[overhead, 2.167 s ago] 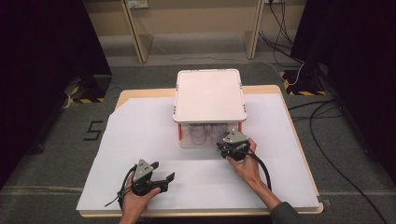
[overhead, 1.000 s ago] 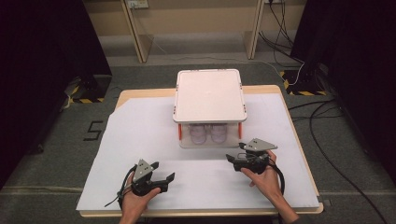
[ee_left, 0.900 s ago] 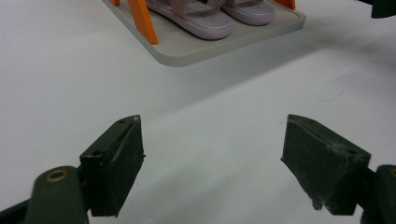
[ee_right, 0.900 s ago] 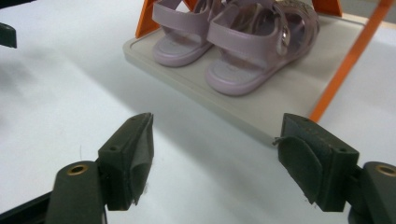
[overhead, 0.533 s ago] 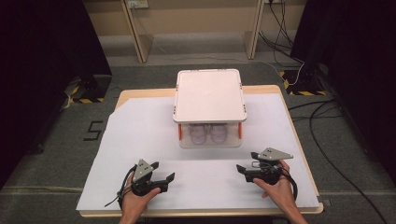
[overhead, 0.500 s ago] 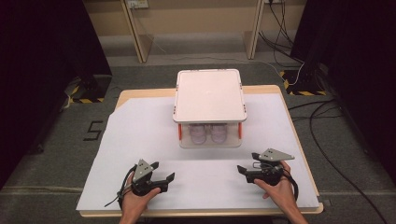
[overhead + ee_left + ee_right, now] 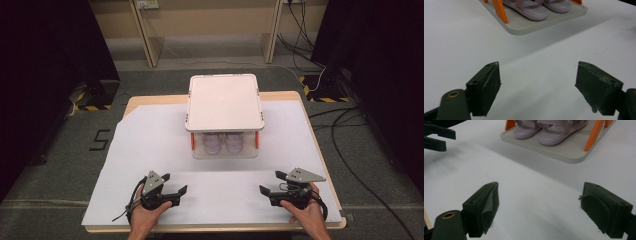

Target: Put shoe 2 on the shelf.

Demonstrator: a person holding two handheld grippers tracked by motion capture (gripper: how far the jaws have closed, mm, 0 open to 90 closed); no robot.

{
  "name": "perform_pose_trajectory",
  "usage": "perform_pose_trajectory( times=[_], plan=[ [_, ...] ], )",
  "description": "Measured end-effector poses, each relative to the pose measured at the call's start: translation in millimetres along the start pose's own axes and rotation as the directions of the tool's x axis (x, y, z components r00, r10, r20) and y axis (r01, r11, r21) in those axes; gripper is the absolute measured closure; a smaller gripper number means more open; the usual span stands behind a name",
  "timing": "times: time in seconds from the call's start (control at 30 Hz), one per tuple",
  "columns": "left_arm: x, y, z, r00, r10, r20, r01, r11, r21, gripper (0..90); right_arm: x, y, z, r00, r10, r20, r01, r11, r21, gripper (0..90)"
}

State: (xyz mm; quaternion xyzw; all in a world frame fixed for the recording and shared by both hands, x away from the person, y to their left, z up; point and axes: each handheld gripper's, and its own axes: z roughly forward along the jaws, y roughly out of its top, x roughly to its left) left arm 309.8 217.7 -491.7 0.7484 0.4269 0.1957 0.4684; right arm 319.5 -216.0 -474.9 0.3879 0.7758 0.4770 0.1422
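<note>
Hands first, from left to right. My left hand (image 7: 145, 215) comes in from the bottom edge and rests low on the white sheet (image 7: 150, 145) that covers the counter (image 7: 131, 102). It holds my left claw (image 7: 176, 189), which lies almost flat and points to the right and a bit forward. Its jaws stand wide apart with nothing between them, just white sheet under them.

Farther back in the middle stands the little rack (image 7: 225, 117) with a white top and orange legs (image 7: 192, 141). Two pale purple shoes (image 7: 222, 144) sit side by side on its bottom shelf. The rack is well apart from both claws. In the left gripper view the shoes (image 7: 531, 11) are ahead of my left claw (image 7: 537, 86), up near the top.

My right hand (image 7: 305, 215) also comes in from the bottom edge, near the right side of the sheet. My right claw (image 7: 267, 191) points left, toward my other claw. Its jaws have just been opening and now stand wide apart, holding nothing. In the right gripper view the shoes (image 7: 549, 131) sit ahead of it.
</note>
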Motion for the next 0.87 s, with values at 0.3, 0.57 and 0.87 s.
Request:
perform_pose_trajectory(
  times=[0.3, 0.57, 0.87],
  plan=[
    [-0.1, -0.2, 0.3, 1.0, 0.0, -0.001, 0.0, 1.0, 0.0, 19.2, 4.2, -15.5, -14.1, 0.9992, 0.028, 0.027, -0.029, 0.999, 0.02, 16.0],
    [-0.1, -0.4, 0.3, 1.0, 0.0, -0.002, 0.0, 1.0, -0.001, 19.2, 3.1, -23.4, -22.9, 0.9982, 0.026, 0.054, -0.029, 0.998, 0.053, 16.0],
    [-0.1, -0.4, 0.6, 1.0, -0.001, -0.002, 0.001, 1.0, 0.0, 19.2, 4.5, -27.8, -24.8, 0.9987, 0.013, 0.049, -0.017, 0.996, 0.084, 16.0]
  ],
)
